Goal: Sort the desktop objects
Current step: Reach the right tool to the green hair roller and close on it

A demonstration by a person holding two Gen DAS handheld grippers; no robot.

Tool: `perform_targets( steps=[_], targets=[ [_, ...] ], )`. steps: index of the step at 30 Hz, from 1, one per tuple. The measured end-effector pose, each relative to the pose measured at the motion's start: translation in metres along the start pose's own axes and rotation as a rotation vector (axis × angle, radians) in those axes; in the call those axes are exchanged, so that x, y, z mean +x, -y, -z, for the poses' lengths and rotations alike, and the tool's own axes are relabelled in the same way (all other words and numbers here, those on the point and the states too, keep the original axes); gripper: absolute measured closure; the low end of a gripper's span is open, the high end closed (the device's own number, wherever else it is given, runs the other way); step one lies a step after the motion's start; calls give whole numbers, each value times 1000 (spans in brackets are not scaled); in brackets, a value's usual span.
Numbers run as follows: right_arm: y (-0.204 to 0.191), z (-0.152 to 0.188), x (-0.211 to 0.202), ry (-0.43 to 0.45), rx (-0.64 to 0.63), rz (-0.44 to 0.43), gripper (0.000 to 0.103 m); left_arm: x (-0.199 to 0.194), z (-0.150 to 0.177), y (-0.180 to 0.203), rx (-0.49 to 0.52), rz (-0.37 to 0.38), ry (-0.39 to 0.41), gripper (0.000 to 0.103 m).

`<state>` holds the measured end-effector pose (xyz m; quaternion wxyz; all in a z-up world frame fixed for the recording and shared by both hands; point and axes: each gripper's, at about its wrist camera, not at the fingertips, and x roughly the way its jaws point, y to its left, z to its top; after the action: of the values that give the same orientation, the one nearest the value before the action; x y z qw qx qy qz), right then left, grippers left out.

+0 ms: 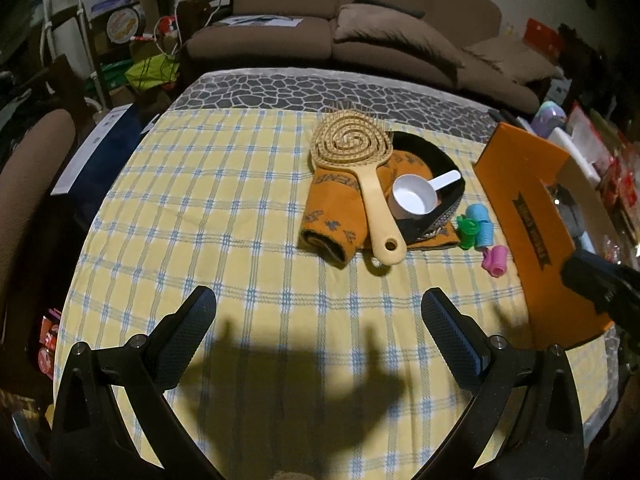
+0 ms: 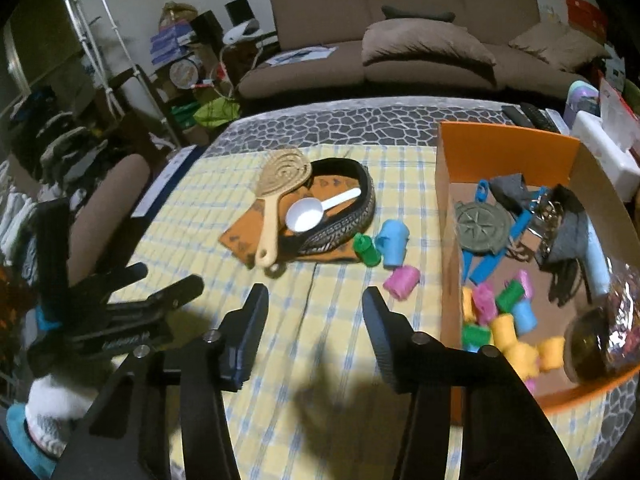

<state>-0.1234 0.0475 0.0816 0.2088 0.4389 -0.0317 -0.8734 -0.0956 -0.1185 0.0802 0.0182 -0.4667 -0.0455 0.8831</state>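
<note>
Tongs: left wide open, right part-open, both empty; rollers loose beside box, prob. next in.

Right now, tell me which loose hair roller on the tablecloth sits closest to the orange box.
The pink roller: it lies nearest the orange box, in front of the blue roller and green roller.

Home living rm, brown sofa, clothed table, clutter

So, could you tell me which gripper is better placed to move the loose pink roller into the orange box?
Probably the right gripper: open and empty, with the pink roller just ahead and the orange box alongside.
</note>
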Motion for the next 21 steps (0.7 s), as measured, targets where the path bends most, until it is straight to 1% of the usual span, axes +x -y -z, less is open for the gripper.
perform_targets(
  steps=[2,5,11,16,21],
  targets=[
    [3,-6,12,-6,-1,12,55,5,-3,-1,3,-2,-5,0],
    [6,-16,34,-25,-13,48,60,13,-9,-1,9,-1,-16,0],
    [12,-25,75,-65,-30,106,63,24,-22,0,37,-5,-17,0],
    [14,-25,104,-87,-35,151,71,33,-27,1,34,26,-32,0],
    [16,-24,122,-85,-41,203,74,37,-31,-1,22,45,-42,0]
  ],
)
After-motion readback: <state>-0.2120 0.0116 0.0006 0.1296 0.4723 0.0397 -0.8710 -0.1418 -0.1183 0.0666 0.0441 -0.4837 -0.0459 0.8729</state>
